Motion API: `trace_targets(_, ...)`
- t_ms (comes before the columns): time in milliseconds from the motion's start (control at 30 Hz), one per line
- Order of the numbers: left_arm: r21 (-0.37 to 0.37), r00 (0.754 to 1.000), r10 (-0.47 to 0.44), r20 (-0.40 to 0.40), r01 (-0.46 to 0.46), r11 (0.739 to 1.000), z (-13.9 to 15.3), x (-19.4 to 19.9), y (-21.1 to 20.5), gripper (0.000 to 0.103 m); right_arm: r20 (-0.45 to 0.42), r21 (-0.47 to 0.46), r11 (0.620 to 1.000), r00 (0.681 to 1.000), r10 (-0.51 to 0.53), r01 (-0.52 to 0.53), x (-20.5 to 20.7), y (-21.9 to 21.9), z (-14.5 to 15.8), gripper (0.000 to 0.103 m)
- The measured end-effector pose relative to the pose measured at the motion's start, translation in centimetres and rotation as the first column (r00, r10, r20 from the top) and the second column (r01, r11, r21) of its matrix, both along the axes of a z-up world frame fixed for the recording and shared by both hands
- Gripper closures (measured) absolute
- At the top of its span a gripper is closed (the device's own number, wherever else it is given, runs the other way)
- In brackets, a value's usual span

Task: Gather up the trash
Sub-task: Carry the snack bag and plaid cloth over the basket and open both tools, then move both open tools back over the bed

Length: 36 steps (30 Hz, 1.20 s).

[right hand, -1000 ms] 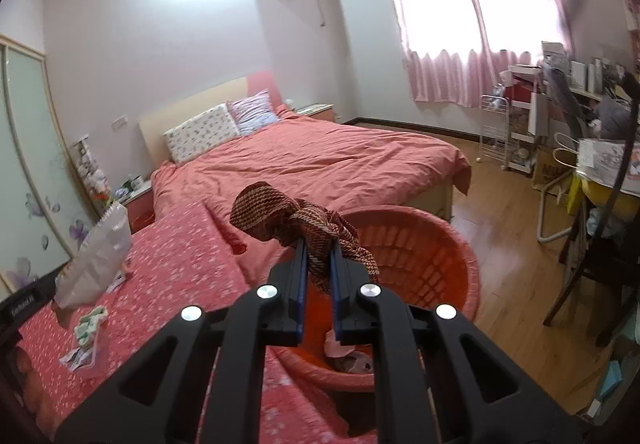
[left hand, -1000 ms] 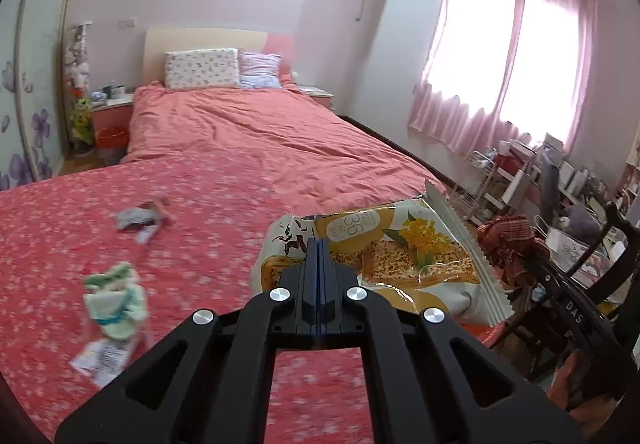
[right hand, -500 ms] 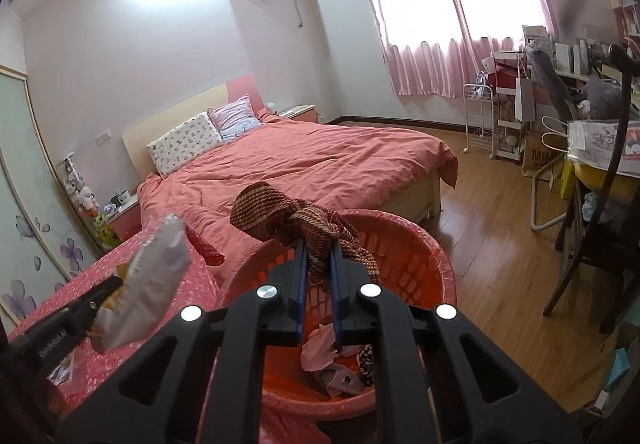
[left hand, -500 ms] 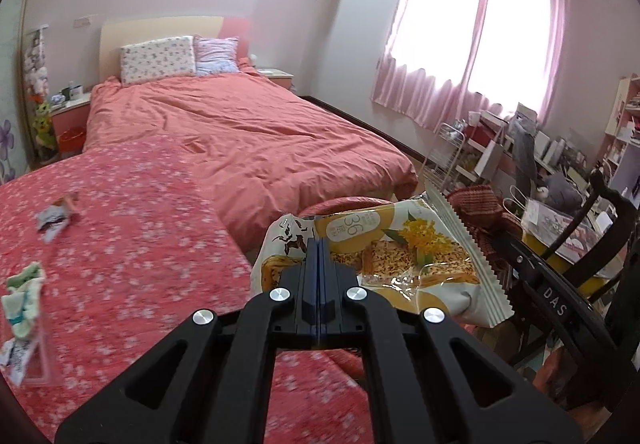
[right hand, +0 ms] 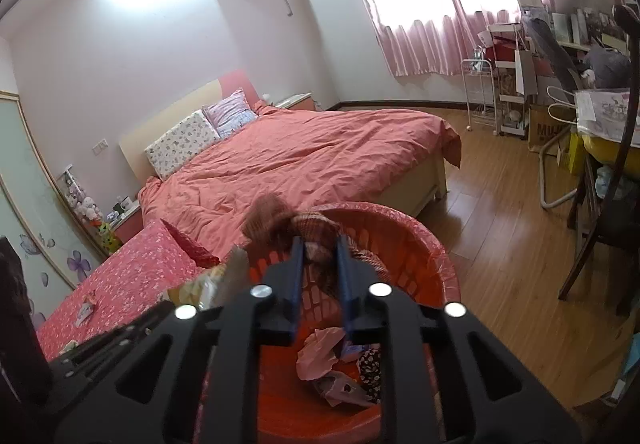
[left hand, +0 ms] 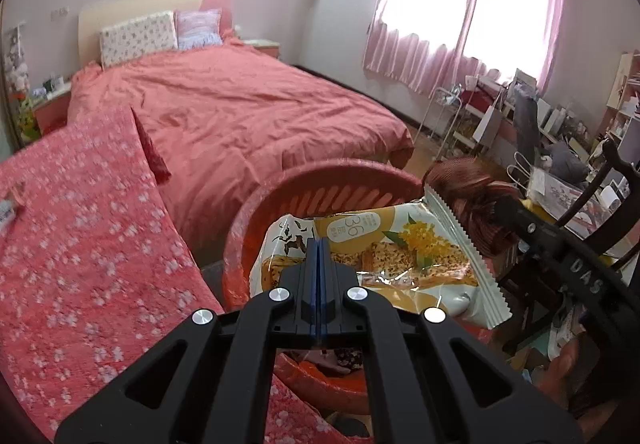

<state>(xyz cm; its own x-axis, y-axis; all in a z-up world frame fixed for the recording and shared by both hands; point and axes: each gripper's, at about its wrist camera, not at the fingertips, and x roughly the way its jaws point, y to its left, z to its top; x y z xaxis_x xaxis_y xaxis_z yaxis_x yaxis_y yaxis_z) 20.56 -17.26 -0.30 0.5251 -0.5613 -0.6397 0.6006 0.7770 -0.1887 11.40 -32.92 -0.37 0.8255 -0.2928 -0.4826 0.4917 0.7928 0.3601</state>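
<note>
Two grippers are over the red basket [right hand: 436, 264], which stands on the floor between the flowered cloth [left hand: 80, 264] and the chair [right hand: 600, 228]. Your left gripper [left hand: 318, 244] is clamped tight on a yellow snack wrapper [left hand: 400, 256], holding it above the basket's rim. Your right gripper [right hand: 318, 248] has just been opening; its jaws now stand apart with the brown patterned cloth [right hand: 316, 232] blurred between them, and you cannot tell if the pads touch it. Crumpled pink paper [right hand: 320, 356] and other scraps lie in the basket bottom. One small wrapper [right hand: 86, 310] remains on the flowered cloth.
</note>
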Motion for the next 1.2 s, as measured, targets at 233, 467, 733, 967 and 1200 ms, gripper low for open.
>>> trace_targets(233, 0.036, 0.998, 0.01, -0.064, -0.008, 0.999, -1.2, 0.4, 0.2, 0.078, -0.002, -0.013, 1.0, 1.0, -0.008, 0.008, -0.2, -0.2, -0.1, 0.058)
trace_targets(467, 0.054, 0.998, 0.055, -0.018, -0.054, 0.997, -0.3, 0.2, 2.4, 0.06, -0.017, -0.043, 0.999, 1.0, -0.018, 0.017, -0.7, 0.2, 0.0, 0.046)
trace_targets(733, 0.088, 0.992, 0.124, 0.027, -0.126, 0.988, 0.7, -0.1, 6.1, 0.057, -0.035, -0.061, 0.998, 0.999, 0.018, -0.021, -0.4, 2.3, 0.1, 0.045)
trace_targets(967, 0.099, 0.977, 0.21, 0.045, -0.214, 0.972, 1.5, -0.1, 10.7, 0.056, -0.039, -0.082, 0.994, 0.996, 0.074, -0.077, 0.1, 4.7, 1.0, 0.045)
trace_targets(1200, 0.084, 0.952, 0.303, 0.037, -0.306, 0.948, 2.2, -0.1, 15.9, 0.056, -0.049, -0.099, 0.985, 0.989, 0.138, -0.142, 0.6, 7.8, 1.8, 0.045)
